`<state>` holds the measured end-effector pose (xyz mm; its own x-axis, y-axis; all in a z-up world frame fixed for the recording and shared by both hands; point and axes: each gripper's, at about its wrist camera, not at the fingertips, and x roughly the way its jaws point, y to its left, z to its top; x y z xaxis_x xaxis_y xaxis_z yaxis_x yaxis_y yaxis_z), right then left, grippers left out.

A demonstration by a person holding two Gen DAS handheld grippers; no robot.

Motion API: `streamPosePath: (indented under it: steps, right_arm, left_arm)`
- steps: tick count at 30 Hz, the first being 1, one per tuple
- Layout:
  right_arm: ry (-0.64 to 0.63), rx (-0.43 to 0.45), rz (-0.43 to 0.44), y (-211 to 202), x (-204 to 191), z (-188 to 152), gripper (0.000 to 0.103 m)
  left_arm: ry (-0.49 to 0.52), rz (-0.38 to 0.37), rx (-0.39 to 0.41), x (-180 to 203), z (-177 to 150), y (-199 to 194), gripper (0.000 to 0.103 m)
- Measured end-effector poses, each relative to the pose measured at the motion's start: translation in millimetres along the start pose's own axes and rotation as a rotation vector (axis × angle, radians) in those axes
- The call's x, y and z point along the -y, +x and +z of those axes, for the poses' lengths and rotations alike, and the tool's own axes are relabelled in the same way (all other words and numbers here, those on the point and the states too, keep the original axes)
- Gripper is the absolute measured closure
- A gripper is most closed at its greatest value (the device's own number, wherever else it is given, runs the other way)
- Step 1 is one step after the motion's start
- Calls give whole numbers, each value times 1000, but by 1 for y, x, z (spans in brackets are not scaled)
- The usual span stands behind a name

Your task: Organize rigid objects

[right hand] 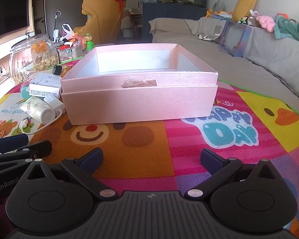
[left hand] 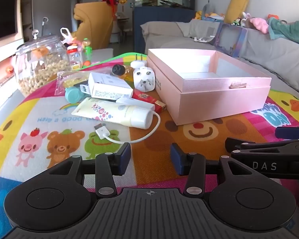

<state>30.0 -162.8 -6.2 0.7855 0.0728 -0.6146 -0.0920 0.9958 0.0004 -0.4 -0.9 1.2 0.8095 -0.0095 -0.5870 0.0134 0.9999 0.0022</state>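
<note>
We hold the left gripper (left hand: 150, 158) and the right gripper (right hand: 151, 159) open and empty above the woven cartoon mat (left hand: 157, 139). The rectangular pink cardboard box (left hand: 213, 91) stands mid-mat; the glossy cream tube (left hand: 117, 113) lies beside its left wall.

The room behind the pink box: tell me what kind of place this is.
Most likely a family living room at home. A grey sofa piled with plush toys runs behind the box, and everything sits on a children's cartoon play mat.
</note>
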Motion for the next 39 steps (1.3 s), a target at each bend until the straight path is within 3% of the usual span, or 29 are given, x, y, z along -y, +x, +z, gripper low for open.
streamPosePath:
  steps: [39]
  right_arm:
    - [0,-1,-1,0,0,0,0]
  left_arm:
    - [10,9,0,2,-1,1,54]
